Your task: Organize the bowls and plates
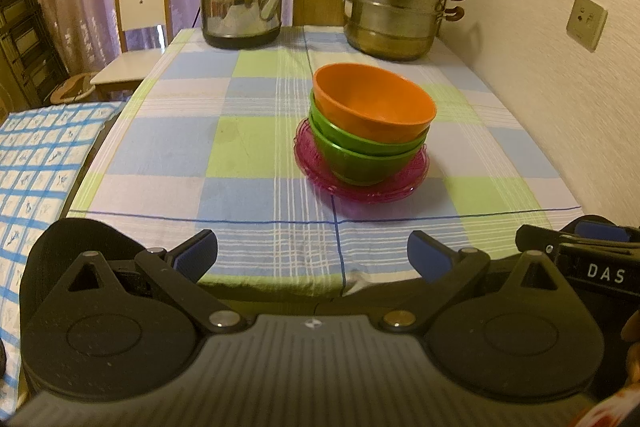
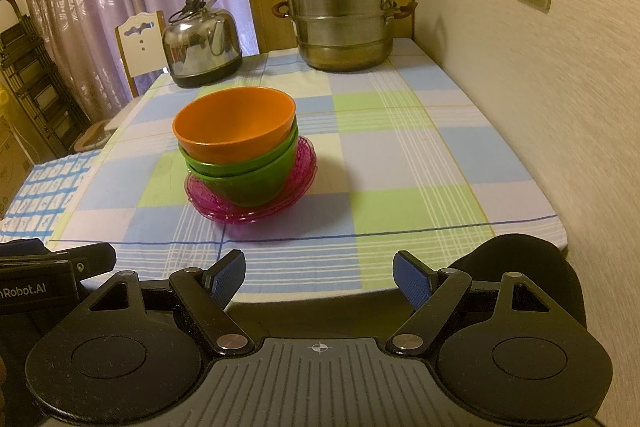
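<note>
While both grippers' jaws stand spread and empty, orange bowl (image 1: 374, 105) tops 2 green bowls (image 1: 360, 155) on pink plates (image 1: 362, 183).

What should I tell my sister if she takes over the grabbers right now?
Left gripper: open, empty, held back at the table's near edge.
Right gripper: open, empty, also held back.
Orange bowl sits nested in the green bowls, which stand on the pink plates mid-table.
Done: everything looks stacked in one pile.
Left: probably nothing, unless the slightly tilted pile needs straightening.

Dim warm yellowish indoor light; soft shadows; fisheye bending edges; wall streaked with blur.
</note>
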A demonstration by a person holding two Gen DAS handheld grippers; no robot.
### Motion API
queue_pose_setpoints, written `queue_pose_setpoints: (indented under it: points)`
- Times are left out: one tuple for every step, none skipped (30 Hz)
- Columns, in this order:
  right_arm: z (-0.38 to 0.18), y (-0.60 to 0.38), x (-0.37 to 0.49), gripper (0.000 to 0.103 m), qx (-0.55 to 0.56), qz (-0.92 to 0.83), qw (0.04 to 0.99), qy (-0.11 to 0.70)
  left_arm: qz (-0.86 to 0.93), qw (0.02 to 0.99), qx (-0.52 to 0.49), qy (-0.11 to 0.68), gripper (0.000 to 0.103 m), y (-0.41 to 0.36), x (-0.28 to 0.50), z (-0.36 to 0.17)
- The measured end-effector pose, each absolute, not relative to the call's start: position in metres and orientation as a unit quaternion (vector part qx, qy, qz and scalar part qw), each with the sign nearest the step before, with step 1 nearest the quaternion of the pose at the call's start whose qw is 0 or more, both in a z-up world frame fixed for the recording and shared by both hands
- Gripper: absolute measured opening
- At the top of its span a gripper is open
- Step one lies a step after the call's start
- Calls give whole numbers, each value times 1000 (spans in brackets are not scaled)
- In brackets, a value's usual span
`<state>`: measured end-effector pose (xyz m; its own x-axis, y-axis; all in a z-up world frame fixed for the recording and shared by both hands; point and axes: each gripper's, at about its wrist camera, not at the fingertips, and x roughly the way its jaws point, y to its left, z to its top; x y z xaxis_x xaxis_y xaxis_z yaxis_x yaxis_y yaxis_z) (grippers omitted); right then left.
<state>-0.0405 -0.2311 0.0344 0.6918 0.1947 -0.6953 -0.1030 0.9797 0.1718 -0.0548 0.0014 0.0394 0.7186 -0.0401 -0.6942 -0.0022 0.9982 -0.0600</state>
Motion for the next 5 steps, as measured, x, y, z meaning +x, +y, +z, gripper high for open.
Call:
queue_pose_setpoints:
  points:
    - [34, -232, -41, 81, 60, 81, 918, 384, -11, 928, -28, 372, 101, 1, -56, 40]
    - [34, -231, -41, 81, 60, 81, 918, 384, -11, 929, -29, 369, 101, 1, -56, 41]
    - [34, -232, -41, 81, 59, 81, 918, 384, -12, 929, -30, 368, 101, 1, -56, 42]
    - [34, -231, -40, 81, 59, 81, 918, 384, -13, 929, -31, 368, 101, 2, -55, 42]
    - [34, -231, -41, 81, 60, 81, 918, 384, -14, 929, -33, 369, 101, 3, -54, 42]
